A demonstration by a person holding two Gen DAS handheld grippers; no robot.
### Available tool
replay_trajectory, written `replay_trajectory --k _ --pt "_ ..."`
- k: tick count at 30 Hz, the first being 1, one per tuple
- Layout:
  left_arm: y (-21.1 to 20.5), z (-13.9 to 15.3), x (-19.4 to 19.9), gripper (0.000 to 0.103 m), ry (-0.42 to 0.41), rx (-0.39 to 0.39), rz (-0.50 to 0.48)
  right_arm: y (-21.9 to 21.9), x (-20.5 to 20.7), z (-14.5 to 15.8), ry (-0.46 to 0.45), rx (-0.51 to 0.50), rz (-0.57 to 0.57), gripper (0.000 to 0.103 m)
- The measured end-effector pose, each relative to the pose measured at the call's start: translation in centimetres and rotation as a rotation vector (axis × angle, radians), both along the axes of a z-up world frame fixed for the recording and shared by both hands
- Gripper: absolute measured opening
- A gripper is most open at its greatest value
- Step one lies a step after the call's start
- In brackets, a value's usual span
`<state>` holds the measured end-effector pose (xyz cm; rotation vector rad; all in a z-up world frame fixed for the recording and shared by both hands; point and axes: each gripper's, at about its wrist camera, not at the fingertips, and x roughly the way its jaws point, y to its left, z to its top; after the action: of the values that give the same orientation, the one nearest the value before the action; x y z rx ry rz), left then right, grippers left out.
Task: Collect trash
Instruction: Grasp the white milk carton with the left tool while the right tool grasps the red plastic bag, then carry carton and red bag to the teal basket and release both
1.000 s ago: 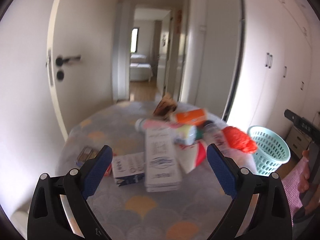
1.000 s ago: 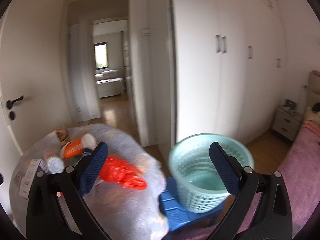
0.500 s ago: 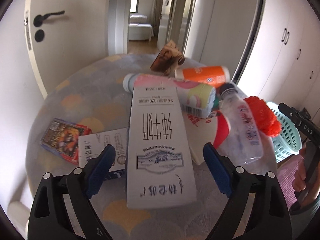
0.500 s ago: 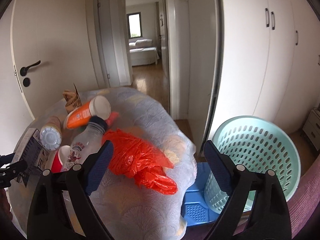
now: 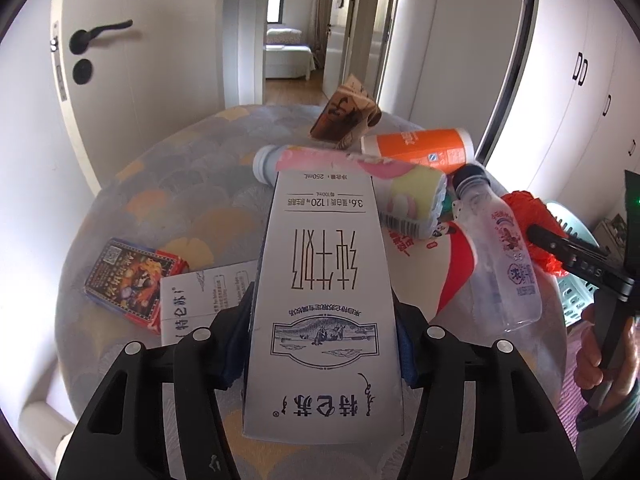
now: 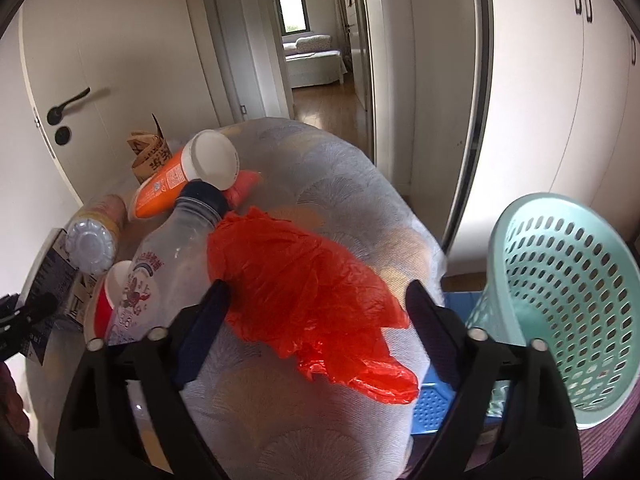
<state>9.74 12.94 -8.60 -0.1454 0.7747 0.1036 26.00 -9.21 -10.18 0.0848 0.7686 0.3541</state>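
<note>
My left gripper (image 5: 322, 340) is shut on a white milk carton (image 5: 326, 304) lying on the round table (image 5: 172, 184). Its blue pads press both sides of the carton. My right gripper (image 6: 316, 320) is open around the crumpled red plastic bag (image 6: 304, 276) near the table's right edge. A clear plastic bottle (image 6: 160, 268) lies just left of the bag. It also shows in the left wrist view (image 5: 500, 256). The teal trash basket (image 6: 560, 304) stands on the floor to the right of the table.
Other trash lies on the table: an orange bottle (image 5: 420, 148), a pink and yellow tube (image 5: 360, 184), a brown paper bag (image 5: 344, 116), a red paper cup (image 5: 436, 268), a second white carton (image 5: 204, 296) and a colourful small box (image 5: 132, 276). A blue stool (image 6: 432, 404) sits beside the basket.
My left gripper moved forward and closed on the white carton. My right gripper moved left and down from the basket and now straddles the red bag.
</note>
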Motion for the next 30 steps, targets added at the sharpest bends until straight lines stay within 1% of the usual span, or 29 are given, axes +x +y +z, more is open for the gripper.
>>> replay_trajectory --k 1,2,3,6,9,10,14,19,21,23,25,28,30 --pt "0.0 0.3 -0.3 0.055 -0.014 0.001 0.001 -0.1 0.1 -0.1 0.012 0.007 0.002 0.049" --pt "-0.1 0.6 -0.6 0.055 -0.029 -0.002 0.000 -0.2 0.1 -0.1 0.012 0.022 0.003 0.047" --pt "-0.1 1.0 -0.9 0.055 -0.045 -0.006 -0.003 -0.3 -0.1 0.0 0.009 0.035 0.011 0.039" --pt "-0.7 2.4 -2.0 0.055 -0.101 0.003 -0.009 -0.4 -0.9 0.7 -0.006 0.033 0.004 0.034" --pt "-1.7 4.1 -2.4 0.055 -0.154 0.024 -0.023 -0.8 -2.0 2.3 -0.054 0.029 -0.015 0.033" --pt "-2.2 4.9 -2.6 0.055 -0.180 0.024 -0.038 -1.1 -2.3 3.0 -0.077 0.026 -0.024 0.033" --pt "-4.3 6.9 -2.1 0.055 -0.239 0.041 -0.088 -3.1 -3.7 5.5 -0.141 0.037 -0.079 0.033" --pt "-7.9 8.4 -0.4 0.055 -0.269 0.036 -0.185 -8.1 -4.8 7.9 -0.189 0.072 -0.191 0.033" --pt "-10.3 8.9 0.6 0.055 -0.282 0.033 -0.240 -10.4 -5.1 8.3 -0.190 0.077 -0.249 0.033" --pt "-12.5 9.2 1.6 0.055 -0.280 0.017 -0.301 -12.6 -4.8 8.3 -0.153 0.065 -0.311 0.033" --pt "-15.0 9.3 2.8 0.055 -0.266 -0.013 -0.371 -15.1 -4.5 8.1 -0.112 0.079 -0.357 0.033" --pt "-19.2 9.1 5.3 0.055 -0.237 -0.038 -0.465 -18.2 -4.6 7.7 -0.092 0.058 -0.443 0.033" --pt "-21.3 8.6 6.6 0.055 -0.205 -0.071 -0.520 -20.0 -4.6 7.1 -0.069 0.069 -0.480 0.033"
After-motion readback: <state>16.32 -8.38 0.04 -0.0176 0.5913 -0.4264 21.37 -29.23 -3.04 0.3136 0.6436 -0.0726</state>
